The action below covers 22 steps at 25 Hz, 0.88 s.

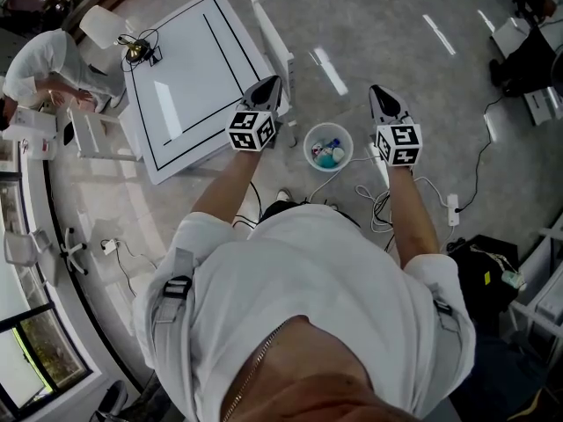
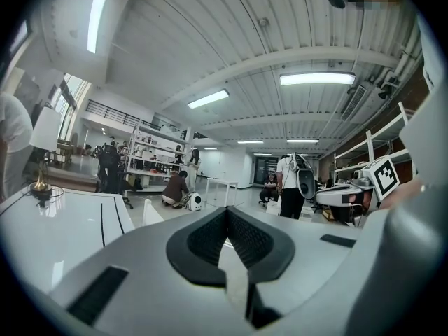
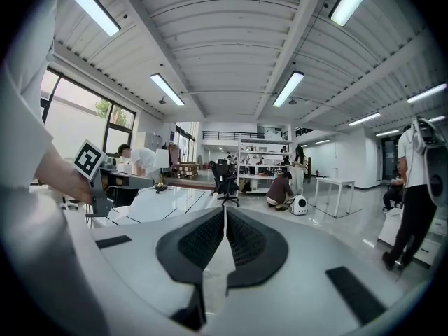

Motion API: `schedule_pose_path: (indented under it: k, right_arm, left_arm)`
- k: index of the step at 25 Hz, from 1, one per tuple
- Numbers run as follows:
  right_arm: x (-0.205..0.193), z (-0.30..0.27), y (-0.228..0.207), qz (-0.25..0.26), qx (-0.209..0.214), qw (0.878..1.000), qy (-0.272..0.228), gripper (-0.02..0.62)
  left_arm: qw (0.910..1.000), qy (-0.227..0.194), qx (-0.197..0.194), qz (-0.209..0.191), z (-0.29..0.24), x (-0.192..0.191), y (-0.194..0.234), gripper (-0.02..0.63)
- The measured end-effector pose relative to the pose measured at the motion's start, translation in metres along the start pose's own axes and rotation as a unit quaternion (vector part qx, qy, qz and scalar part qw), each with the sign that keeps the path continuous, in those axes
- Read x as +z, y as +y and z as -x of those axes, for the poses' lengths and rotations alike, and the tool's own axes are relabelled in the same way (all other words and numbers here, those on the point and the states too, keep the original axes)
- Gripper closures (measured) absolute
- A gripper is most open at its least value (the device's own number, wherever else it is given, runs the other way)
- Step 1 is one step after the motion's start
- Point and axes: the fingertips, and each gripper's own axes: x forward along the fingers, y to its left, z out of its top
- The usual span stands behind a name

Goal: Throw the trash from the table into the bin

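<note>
Trash [image 1: 330, 152], in blue and white pieces, lies inside the bin [image 1: 310, 148]; what the pieces are cannot be made out from above.

Item one: the table [image 1: 189, 69]. It is a white top with a black line running inside its edges. No trash shows on the part of the top in view. A lamp [image 1: 104, 26] stands at its far left corner.

Item two: a person in white [image 1: 48, 60] bends over a bench just beyond the table's left edge.

Item three: the bin is round and pale. It stands on the floor just off the table's near right corner, between the two grippers as seen from above. Loose cables [image 1: 387, 205] trail over the floor beside it.

Item four: the left gripper [image 1: 268, 86] is held above the table's near right corner, pointing close to level. Its own view shows the ribbed pads [image 2: 210, 240] pressed together with nothing between them.

Item five: the right gripper [image 1: 380, 95] is held over the floor on the bin's other side, well apart from the left one. Its pads [image 3: 246, 242] likewise meet along one line, empty.
</note>
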Motion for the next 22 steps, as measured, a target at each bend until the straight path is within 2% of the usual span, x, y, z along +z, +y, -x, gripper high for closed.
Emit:
schedule_pose_path:
  k: [22]
  right_arm:
    - [0.031, -0.032, 0.032, 0.010, -0.003, 1.000, -0.012, 0.591]
  left_arm:
    - [0.9999, -0.013, -0.009, -0.005, 0.008, 0.019, 0.043, 0.595]
